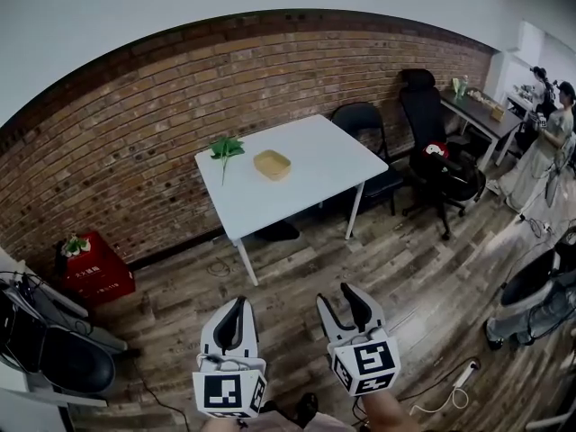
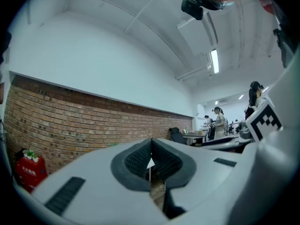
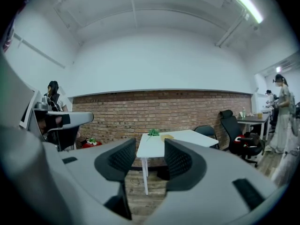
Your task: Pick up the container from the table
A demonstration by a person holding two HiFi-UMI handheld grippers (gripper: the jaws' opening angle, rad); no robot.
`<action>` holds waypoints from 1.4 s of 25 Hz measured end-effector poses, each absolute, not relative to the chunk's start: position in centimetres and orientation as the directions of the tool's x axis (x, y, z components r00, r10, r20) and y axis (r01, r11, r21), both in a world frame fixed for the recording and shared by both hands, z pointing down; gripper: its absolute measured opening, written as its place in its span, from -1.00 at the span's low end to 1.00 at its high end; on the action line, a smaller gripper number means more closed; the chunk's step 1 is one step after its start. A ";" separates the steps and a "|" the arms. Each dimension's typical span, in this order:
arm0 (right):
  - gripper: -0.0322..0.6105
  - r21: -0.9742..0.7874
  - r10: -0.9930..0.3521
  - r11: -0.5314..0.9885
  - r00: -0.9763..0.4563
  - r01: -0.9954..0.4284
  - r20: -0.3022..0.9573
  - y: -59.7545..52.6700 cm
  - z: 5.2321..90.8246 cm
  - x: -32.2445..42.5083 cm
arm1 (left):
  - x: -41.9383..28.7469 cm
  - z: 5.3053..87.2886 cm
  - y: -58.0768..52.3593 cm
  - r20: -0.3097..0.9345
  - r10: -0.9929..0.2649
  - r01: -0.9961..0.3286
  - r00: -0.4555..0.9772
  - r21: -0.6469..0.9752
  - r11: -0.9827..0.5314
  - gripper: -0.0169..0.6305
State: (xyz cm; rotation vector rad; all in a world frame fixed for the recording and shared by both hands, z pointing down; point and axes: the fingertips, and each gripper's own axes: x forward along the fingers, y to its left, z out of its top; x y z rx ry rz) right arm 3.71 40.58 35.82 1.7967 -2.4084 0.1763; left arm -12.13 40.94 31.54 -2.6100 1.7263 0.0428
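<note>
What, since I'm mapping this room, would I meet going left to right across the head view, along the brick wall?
red crate → green leafy sprig → yellow container → black folding chair → black office chair → desk

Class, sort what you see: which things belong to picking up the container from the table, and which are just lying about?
Belongs to the job: container; table; left gripper; right gripper.

Just lying about: green leaves; red crate; folding chair; office chair.
</note>
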 end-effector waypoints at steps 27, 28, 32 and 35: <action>-0.37 -0.013 -0.950 0.232 -0.230 -0.973 0.211 17.7 38.2 4.7 | -12.5 34.8 17.6 0.026 -0.908 -0.909 0.417 0.032 -0.416 -0.92; -0.38 -0.008 -0.952 0.229 -0.226 -0.973 0.207 16.9 37.9 4.6 | -12.6 34.6 16.7 0.021 -0.907 -0.907 0.421 0.032 -0.420 -0.92; -0.40 0.006 -0.960 0.209 -0.205 -0.978 0.190 14.3 36.9 4.1 | -13.0 34.0 13.8 0.009 -0.895 -0.895 0.445 0.031 -0.445 -0.92; -0.41 0.013 -0.964 0.199 -0.193 -0.980 0.182 12.5 36.6 4.1 | -13.0 34.2 11.9 0.005 -0.891 -0.890 0.454 0.035 -0.454 -0.92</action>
